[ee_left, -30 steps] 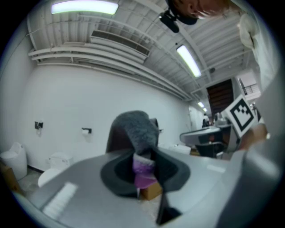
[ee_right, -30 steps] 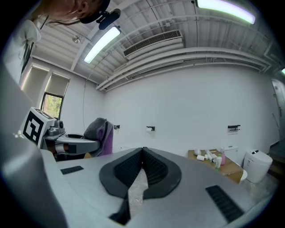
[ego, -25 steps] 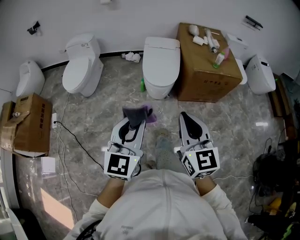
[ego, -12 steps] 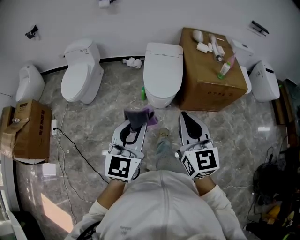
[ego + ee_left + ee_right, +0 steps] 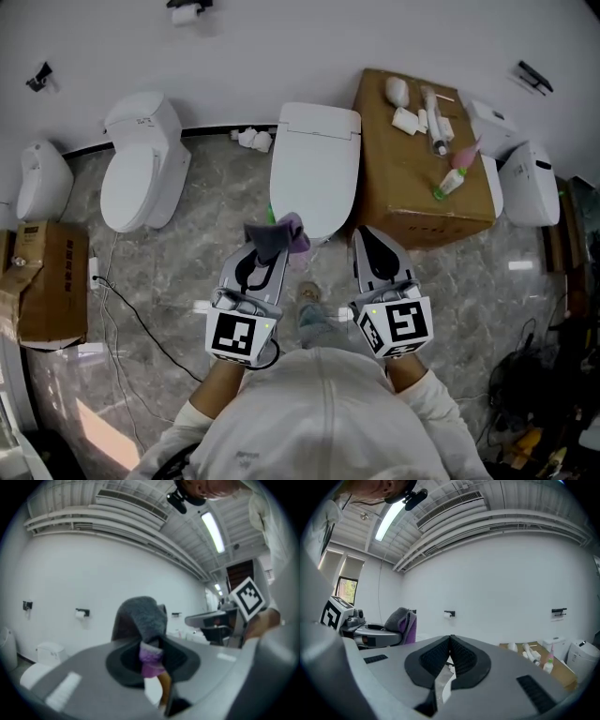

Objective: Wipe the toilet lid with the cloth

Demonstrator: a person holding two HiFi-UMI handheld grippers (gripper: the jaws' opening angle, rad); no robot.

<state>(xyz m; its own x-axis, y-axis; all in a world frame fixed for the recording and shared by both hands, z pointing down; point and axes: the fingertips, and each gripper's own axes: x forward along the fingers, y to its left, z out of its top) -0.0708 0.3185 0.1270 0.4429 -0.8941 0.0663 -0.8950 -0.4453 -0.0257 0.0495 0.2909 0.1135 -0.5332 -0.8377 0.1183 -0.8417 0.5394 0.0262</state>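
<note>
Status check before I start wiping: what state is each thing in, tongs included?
cloth: bunched, pinched at one end.
left tongs: shut on cloth.
right tongs: shut, empty.
middle toilet lid: down.
left toilet lid: down.
cardboard box: closed, bottles lying on top.

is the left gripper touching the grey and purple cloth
Touching. Left gripper view: the left gripper pinches the grey and purple cloth between its jaws.

The toilet lid [image 5: 316, 155] lies bare, reachable from the near side. A cardboard box [image 5: 403, 192] crowds its right; floor [image 5: 220, 220] lies open left.
</note>
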